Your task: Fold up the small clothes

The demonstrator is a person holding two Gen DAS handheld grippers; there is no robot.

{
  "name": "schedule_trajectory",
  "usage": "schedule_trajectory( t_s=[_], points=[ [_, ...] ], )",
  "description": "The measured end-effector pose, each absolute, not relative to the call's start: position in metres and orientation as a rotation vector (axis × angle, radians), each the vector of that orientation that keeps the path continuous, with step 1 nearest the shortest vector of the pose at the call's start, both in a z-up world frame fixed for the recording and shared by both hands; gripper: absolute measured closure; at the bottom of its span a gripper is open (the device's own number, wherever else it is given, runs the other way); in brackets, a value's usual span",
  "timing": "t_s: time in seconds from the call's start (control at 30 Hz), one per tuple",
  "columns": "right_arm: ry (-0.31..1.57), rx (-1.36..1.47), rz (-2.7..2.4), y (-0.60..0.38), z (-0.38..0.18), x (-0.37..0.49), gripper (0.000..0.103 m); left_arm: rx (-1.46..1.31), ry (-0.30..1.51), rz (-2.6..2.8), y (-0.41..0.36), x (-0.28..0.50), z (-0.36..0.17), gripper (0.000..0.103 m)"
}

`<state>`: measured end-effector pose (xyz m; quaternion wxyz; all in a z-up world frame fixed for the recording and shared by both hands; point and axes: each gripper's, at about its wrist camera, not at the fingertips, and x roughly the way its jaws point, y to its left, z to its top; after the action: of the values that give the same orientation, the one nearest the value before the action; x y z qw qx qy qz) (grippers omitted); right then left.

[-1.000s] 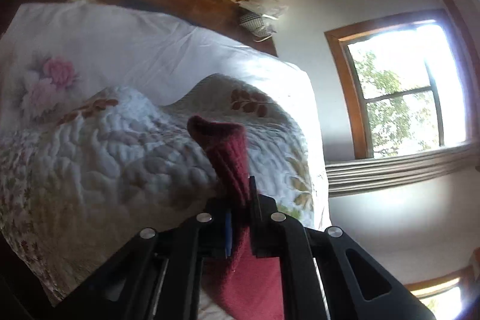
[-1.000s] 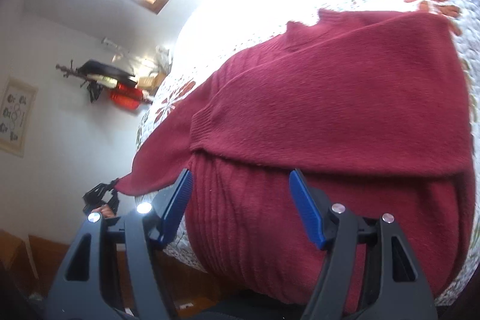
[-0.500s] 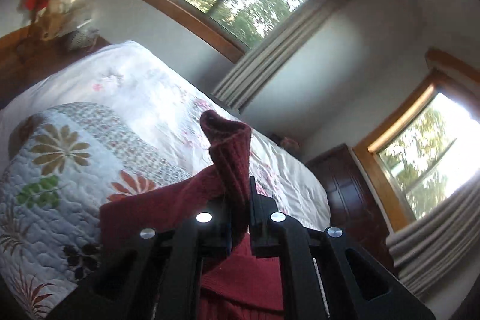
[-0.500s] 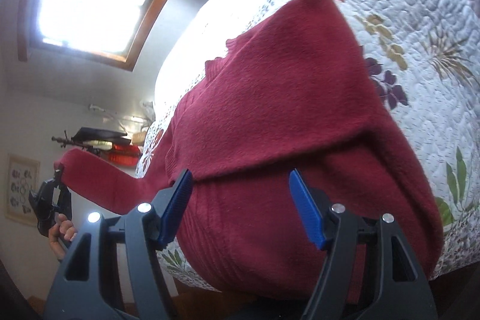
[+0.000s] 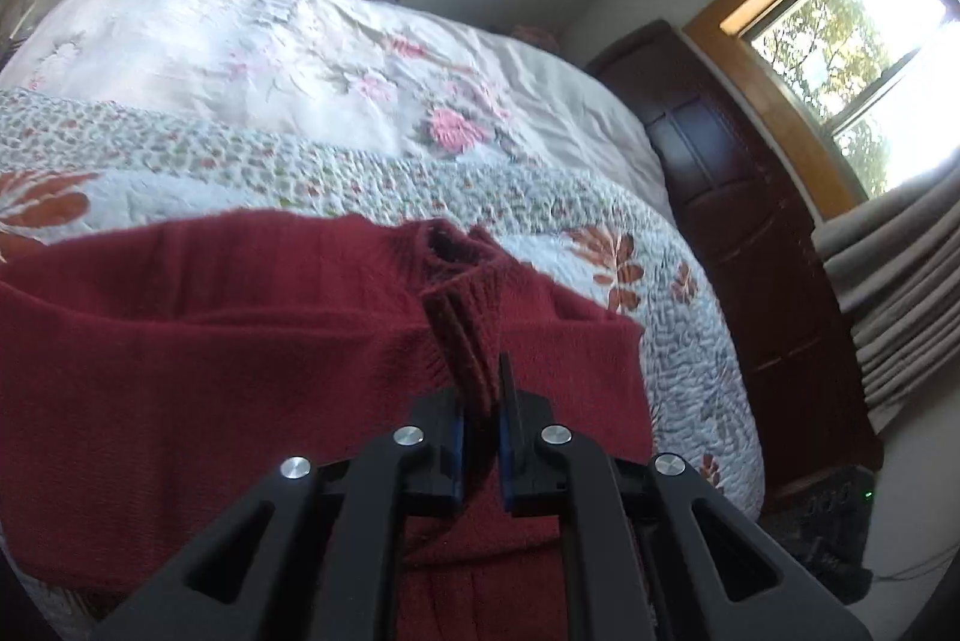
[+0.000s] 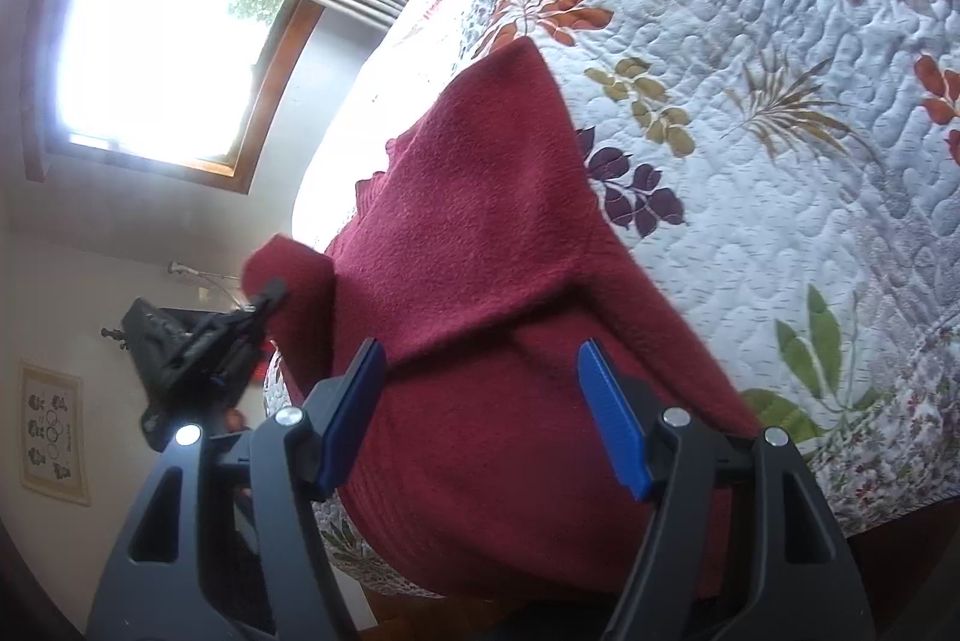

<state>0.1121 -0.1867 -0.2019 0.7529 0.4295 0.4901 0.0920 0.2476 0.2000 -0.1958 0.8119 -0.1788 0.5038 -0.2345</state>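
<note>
A dark red knit sweater (image 6: 480,281) lies spread on a quilt (image 6: 780,101) with leaf and flower prints, on a bed, its lower part hanging over the bed's near edge. One sleeve is already laid across the sweater's body. The left gripper (image 5: 480,401) is closed on the ribbed cuff (image 5: 465,335) of the other sleeve and holds it up over the sweater's body, just below the neck opening (image 5: 447,251). The right gripper (image 6: 480,413) hovers over the sweater's lower half with its blue-padded fingers (image 6: 612,419) spread wide, holding nothing. The sweater looks soft, thick and limp, light enough to lift by one edge, and likely to sag and drape wherever it is not supported. Its fuzzy knit should grip the pads well and cling to itself, not slide. Good places to take hold appear to be the ribbed cuff, the hem and the folded edges, where the fabric is doubled. The quilt under the sweater is padded and bumpy, so it gives little firm backing for pressing a crease. Beyond the sweater, a pale floral sheet (image 5: 300,53) covers the far part of the bed. Past the bed stand a dark wooden cabinet (image 5: 738,233), wood-framed windows (image 5: 852,59) with grey curtains (image 5: 900,281), and pale walls.
</note>
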Motion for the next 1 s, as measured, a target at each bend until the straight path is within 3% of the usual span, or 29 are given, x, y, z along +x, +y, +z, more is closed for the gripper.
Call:
schedule_trajectory(
  t_s=[0.1, 0.13, 0.17, 0.23, 0.27, 0.4, 0.43, 0.47, 0.5, 0.8, 0.87, 0.93, 1.0],
  points=[
    [1.068, 0.912, 0.220, -0.189, -0.198, 0.114, 0.031, -0.365, 1.122, -0.509, 0.183, 0.240, -0.209, 0.089],
    [1.069, 0.900, 0.242, -0.187, -0.196, 0.118, 0.030, -0.383, 1.124, -0.516, 0.185, 0.235, -0.206, 0.076],
    [1.074, 0.892, 0.262, -0.185, -0.194, 0.123, 0.028, -0.402, 1.112, -0.523, 0.183, 0.228, -0.201, 0.052],
    [1.100, 0.894, 0.323, -0.178, -0.190, 0.136, 0.023, -0.444, 1.048, -0.520, 0.194, 0.213, -0.184, 0.026],
    [1.113, 0.906, 0.357, -0.173, -0.188, 0.144, 0.021, -0.465, 1.027, -0.514, 0.203, 0.203, -0.177, 0.021],
    [1.161, 0.915, 0.476, -0.144, -0.197, 0.195, 0.024, -0.554, 1.018, -0.432, 0.246, 0.162, -0.166, 0.018],
    [1.184, 0.922, 0.499, -0.136, -0.202, 0.208, 0.031, -0.584, 1.020, -0.397, 0.260, 0.147, -0.167, 0.017],
    [1.218, 0.941, 0.538, -0.126, -0.211, 0.222, 0.047, -0.613, 1.028, -0.360, 0.273, 0.133, -0.171, 0.016],
    [1.251, 0.954, 0.561, -0.118, -0.218, 0.233, 0.053, -0.642, 1.037, -0.323, 0.287, 0.119, -0.175, 0.015],
    [1.391, 0.833, 0.570, -0.069, -0.239, 0.282, 0.043, -0.882, 1.073, 0.018, 0.378, -0.013, -0.224, 0.015],
    [1.399, 0.829, 0.588, -0.060, -0.237, 0.289, 0.046, -0.933, 1.079, 0.061, 0.385, -0.031, -0.233, 0.015],
    [1.409, 0.800, 0.606, -0.050, -0.233, 0.297, 0.060, -0.959, 1.079, 0.080, 0.386, -0.041, -0.237, 0.015],
    [1.420, 0.767, 0.613, -0.042, -0.230, 0.303, 0.095, -0.955, 1.074, 0.081, 0.383, -0.043, -0.235, 0.015]
  ],
)
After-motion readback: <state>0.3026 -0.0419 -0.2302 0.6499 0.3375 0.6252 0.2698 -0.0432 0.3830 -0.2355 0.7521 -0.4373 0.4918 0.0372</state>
